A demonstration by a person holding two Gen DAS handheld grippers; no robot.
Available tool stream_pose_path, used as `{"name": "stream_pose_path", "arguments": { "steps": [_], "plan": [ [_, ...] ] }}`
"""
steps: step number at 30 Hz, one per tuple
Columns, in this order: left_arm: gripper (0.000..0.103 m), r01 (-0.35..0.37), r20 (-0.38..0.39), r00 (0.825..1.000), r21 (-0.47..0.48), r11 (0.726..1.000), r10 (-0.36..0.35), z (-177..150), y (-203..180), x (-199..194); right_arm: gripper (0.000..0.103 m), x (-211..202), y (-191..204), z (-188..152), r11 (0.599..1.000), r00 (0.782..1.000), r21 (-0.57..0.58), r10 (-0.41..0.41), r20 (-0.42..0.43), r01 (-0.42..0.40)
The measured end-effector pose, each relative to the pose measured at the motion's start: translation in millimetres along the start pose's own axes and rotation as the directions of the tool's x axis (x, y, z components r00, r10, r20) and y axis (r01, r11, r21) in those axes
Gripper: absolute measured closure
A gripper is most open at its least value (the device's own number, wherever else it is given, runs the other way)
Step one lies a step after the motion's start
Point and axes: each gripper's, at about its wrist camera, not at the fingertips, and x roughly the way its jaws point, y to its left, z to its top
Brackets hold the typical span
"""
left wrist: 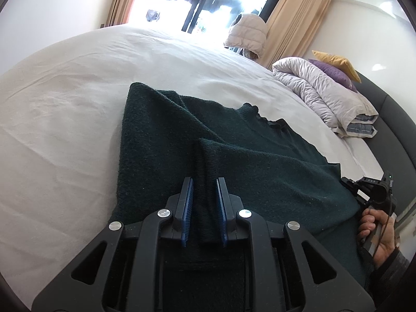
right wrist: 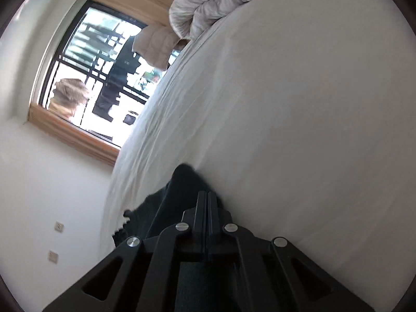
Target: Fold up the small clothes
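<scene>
A dark green knitted sweater (left wrist: 234,140) lies partly folded on the white bed sheet (left wrist: 65,98). My left gripper (left wrist: 204,182) has its blue pads on either side of a raised fold of the sweater and grips it. My right gripper (right wrist: 207,195) is shut, with sweater fabric (right wrist: 179,184) bunched at its tips, low over the sheet (right wrist: 299,130). In the left wrist view the right gripper's body (left wrist: 374,189) and the hand holding it (left wrist: 377,231) show at the sweater's right edge.
A rolled grey duvet (left wrist: 325,93) with purple (left wrist: 335,72) and yellow (left wrist: 338,62) pillows lies at the bed's head against a dark headboard (left wrist: 387,119). A beige jacket (left wrist: 247,36) hangs by the bright window (left wrist: 195,0). The sheet stretches to the left.
</scene>
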Motion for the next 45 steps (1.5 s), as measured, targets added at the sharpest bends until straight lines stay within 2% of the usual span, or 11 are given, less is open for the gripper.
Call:
{"name": "stream_pose_path", "arguments": {
  "steps": [4,10,13,16,21,25,28,33,36,40,45],
  "plan": [
    [0.086,0.002,0.004,1.000,-0.002,1.000,-0.002,0,-1,1,0.091,-38,40,-13,0.989,0.998,-0.142,0.037,0.059,-0.028],
    [0.086,0.008,0.007,1.000,-0.005,1.000,-0.008,0,-1,0,0.045,11,130,-67,0.924,0.980,-0.338,0.134,-0.149,-0.178],
    [0.086,0.009,0.006,1.000,-0.007,1.000,-0.009,0,0,0,0.051,44,102,-69,0.954,0.981,-0.289,0.023,-0.193,-0.079],
    [0.086,0.009,0.005,1.000,-0.006,1.000,-0.009,0,0,0,0.103,45,57,-50,0.970,0.984,-0.239,0.003,-0.177,-0.046],
    [0.085,0.011,-0.006,1.000,-0.013,1.000,-0.012,1,1,1,0.103,-8,17,-23,0.983,0.997,-0.179,-0.051,-0.062,0.039],
    [0.085,0.003,-0.055,0.998,-0.025,1.000,-0.004,6,3,-7,0.065,-82,-1,-26,0.977,0.993,-0.177,-0.120,-0.007,0.117],
    [0.085,-0.118,-0.030,0.992,0.024,0.993,0.119,1,-4,-42,0.042,-141,14,-55,0.963,1.000,-0.270,0.022,-0.004,-0.022],
    [0.075,-0.087,0.011,0.996,0.073,0.994,0.086,-41,-25,-114,0.021,-170,46,-137,0.870,0.978,-0.459,0.107,-0.181,-0.180],
    [0.022,-0.123,0.028,0.992,0.109,0.986,0.120,-82,-36,-142,0.021,-151,30,-167,0.881,0.966,-0.457,0.004,-0.258,-0.126],
    [0.020,-0.172,-0.063,0.981,0.153,0.973,0.183,-128,-28,-147,0.063,-162,-13,-158,0.912,0.980,-0.405,-0.025,-0.196,-0.058],
    [0.020,-0.209,-0.037,0.974,0.224,0.952,0.223,-156,-12,-176,0.062,-216,-41,-129,0.923,0.988,-0.371,-0.140,-0.066,0.106]
  ]
}}
